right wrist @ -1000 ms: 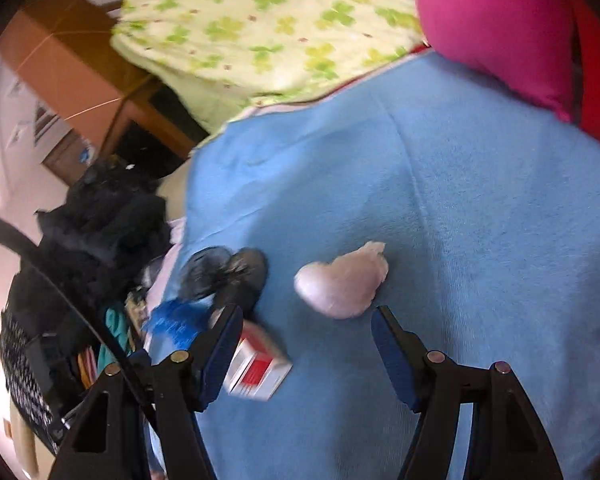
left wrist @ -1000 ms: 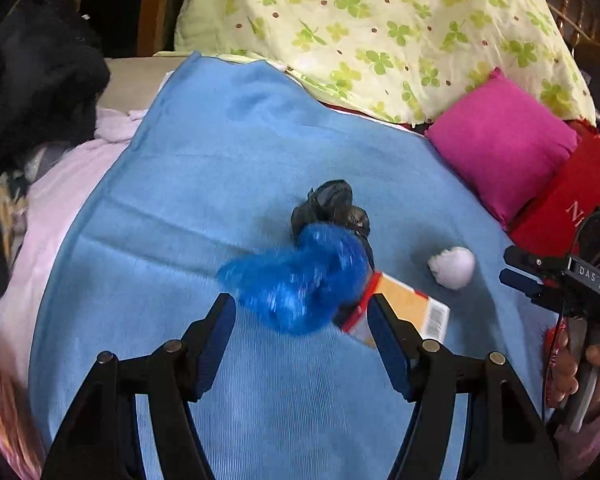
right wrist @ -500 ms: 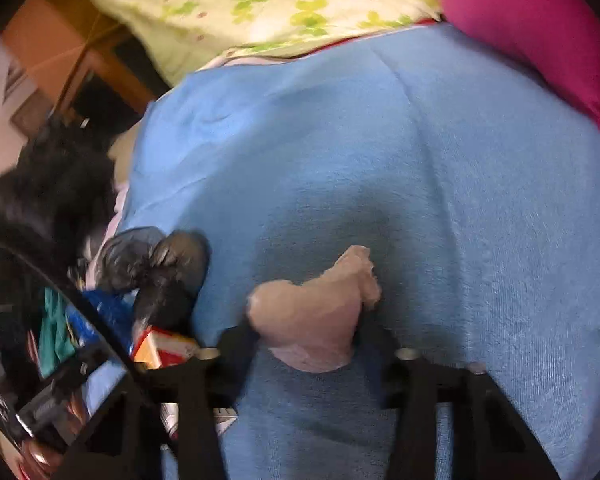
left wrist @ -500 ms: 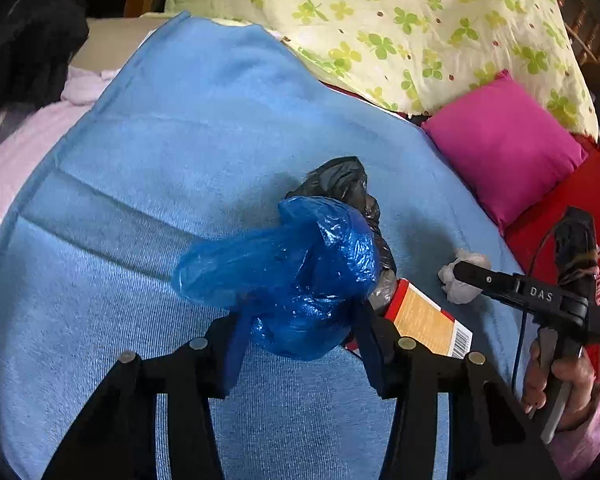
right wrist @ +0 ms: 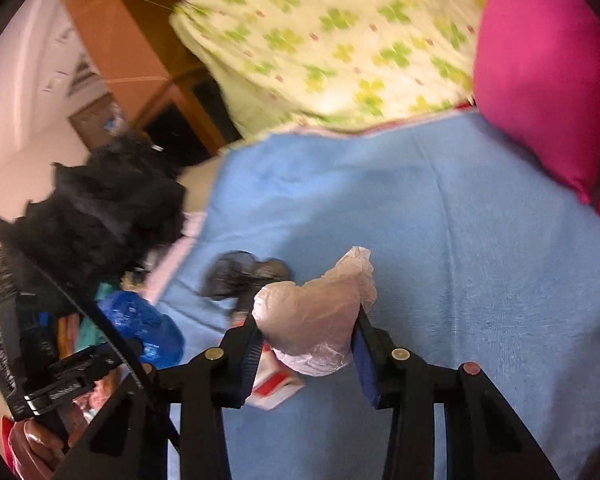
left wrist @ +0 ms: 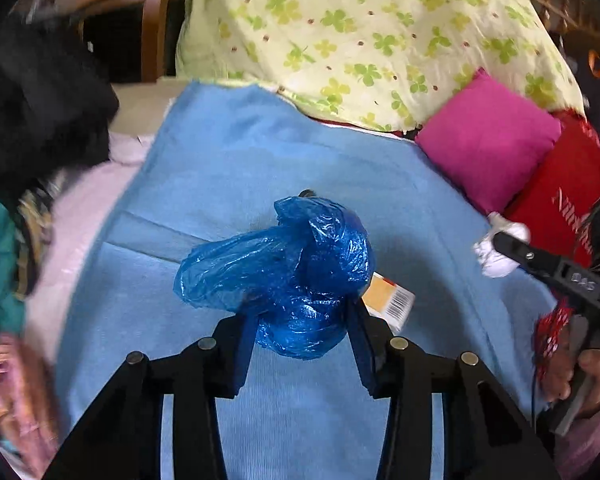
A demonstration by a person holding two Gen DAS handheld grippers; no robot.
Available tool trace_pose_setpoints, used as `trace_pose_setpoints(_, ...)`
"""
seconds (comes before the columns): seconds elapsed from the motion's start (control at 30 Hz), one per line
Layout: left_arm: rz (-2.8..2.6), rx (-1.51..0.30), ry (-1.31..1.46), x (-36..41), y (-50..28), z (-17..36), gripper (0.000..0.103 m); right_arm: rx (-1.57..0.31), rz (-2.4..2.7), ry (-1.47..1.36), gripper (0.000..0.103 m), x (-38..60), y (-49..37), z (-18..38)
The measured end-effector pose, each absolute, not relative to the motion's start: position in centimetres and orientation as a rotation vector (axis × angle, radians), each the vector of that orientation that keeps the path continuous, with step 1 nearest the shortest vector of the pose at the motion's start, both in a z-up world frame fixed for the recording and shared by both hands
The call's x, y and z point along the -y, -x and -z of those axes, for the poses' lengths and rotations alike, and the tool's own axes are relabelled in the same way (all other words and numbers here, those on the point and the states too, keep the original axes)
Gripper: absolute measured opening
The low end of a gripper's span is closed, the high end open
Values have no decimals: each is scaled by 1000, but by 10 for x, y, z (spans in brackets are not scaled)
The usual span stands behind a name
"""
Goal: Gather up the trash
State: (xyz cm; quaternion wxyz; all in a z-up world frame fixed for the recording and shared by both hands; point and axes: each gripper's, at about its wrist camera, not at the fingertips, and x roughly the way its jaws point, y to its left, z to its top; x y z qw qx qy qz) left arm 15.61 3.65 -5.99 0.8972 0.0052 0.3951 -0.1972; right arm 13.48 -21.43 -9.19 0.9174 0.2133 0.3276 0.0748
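Observation:
A crumpled blue plastic bag sits between the pads of my left gripper, whose jaws are closing and pressing on it; it hangs above the blue blanket. My right gripper is shut on a pale crumpled wad, also lifted off the blanket. That wad shows at the right of the left wrist view. A red, orange and white box lies on the blanket under the blue bag. A black crumpled bag lies just beyond the box, mostly hidden in the left wrist view.
A pink pillow and a red cushion lie at the blanket's right edge. A floral quilt is heaped at the back. Black clothing and mixed clothes pile up at the left. A hand holds the right gripper.
Both grippers went from open to closed: the left on the blue bag, the right on the pale wad. Both then rose, lifting their loads off the blanket.

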Motion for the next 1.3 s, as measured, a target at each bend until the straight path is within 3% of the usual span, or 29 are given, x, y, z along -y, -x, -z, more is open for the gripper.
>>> trace_pose_setpoints(0.63, 422, -474, -300, 71, 2, -51, 46, -422, -111, -305, 45, 216, 73, -27)
trace_pose_setpoints(1.3, 482, -348, -404, 116, 65, -79, 46, -333, -20, -217, 46, 227, 158, -64)
